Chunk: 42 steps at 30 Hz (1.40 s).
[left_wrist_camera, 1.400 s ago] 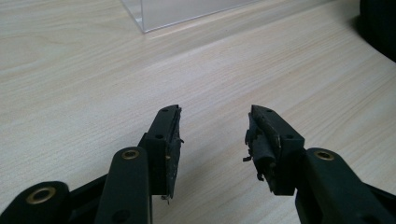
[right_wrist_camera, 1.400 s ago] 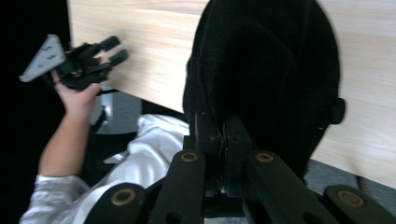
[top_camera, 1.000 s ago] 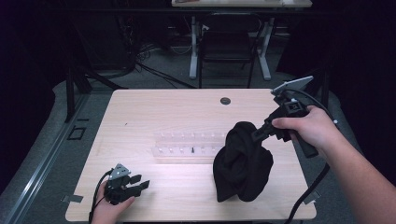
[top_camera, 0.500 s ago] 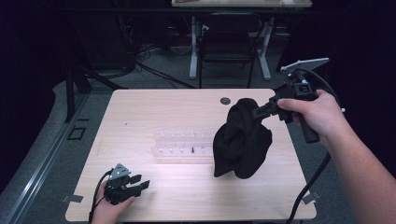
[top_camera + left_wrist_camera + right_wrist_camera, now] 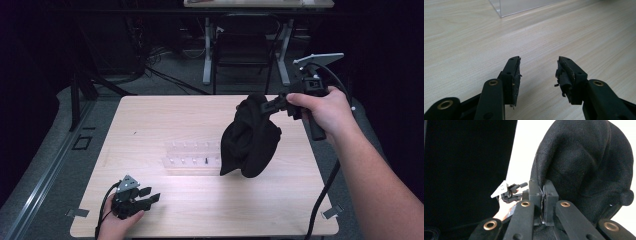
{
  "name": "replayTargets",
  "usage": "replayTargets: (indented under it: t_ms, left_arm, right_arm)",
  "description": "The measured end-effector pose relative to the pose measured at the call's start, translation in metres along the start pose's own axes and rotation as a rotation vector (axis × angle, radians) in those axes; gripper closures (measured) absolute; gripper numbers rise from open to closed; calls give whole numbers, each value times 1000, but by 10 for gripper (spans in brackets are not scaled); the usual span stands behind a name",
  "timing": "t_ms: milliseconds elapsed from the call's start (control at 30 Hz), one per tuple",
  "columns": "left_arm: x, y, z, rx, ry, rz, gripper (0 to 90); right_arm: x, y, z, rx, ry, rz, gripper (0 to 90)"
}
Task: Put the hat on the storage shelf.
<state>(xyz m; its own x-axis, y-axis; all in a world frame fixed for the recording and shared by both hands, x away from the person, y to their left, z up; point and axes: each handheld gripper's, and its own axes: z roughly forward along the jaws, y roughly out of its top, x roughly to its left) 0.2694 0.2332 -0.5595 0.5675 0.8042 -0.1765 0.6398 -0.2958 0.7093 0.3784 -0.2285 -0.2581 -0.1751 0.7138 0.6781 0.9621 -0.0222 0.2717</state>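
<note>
Black knitted cloth (image 5: 250,135), perhaps a hat, hangs bunched above the table's right half.

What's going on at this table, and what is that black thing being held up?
A person is working with a handheld gripper in each hand. The right gripper is shut on a black cloth and holds it up so it hangs above the wooden table, in front of a clear plastic rack. The left gripper rests low at the near left corner of the table, its jaws open with nothing between them.
</note>
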Motion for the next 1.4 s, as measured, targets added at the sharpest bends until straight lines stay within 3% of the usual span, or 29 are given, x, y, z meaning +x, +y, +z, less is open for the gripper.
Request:
replayTargets:
  t_ms: [367, 633, 833, 1400]
  left_arm:
    - [0, 0, 1, -5, -5, 1, 531]
    - [-1, 0, 2, -8, -8, 3, 531]
    - [-1, 0, 2, -9, -7, 3, 532]
    - [-3, 1, 4, -10, -9, 3, 531]
  right_arm:
    - [6, 13, 16, -28, 22, 8, 881]
    - [11, 23, 31, -5, 15, 12, 881]
    - [14, 30, 41, -21, 20, 10, 881]
    - [13, 40, 53, -21, 8, 17, 880]
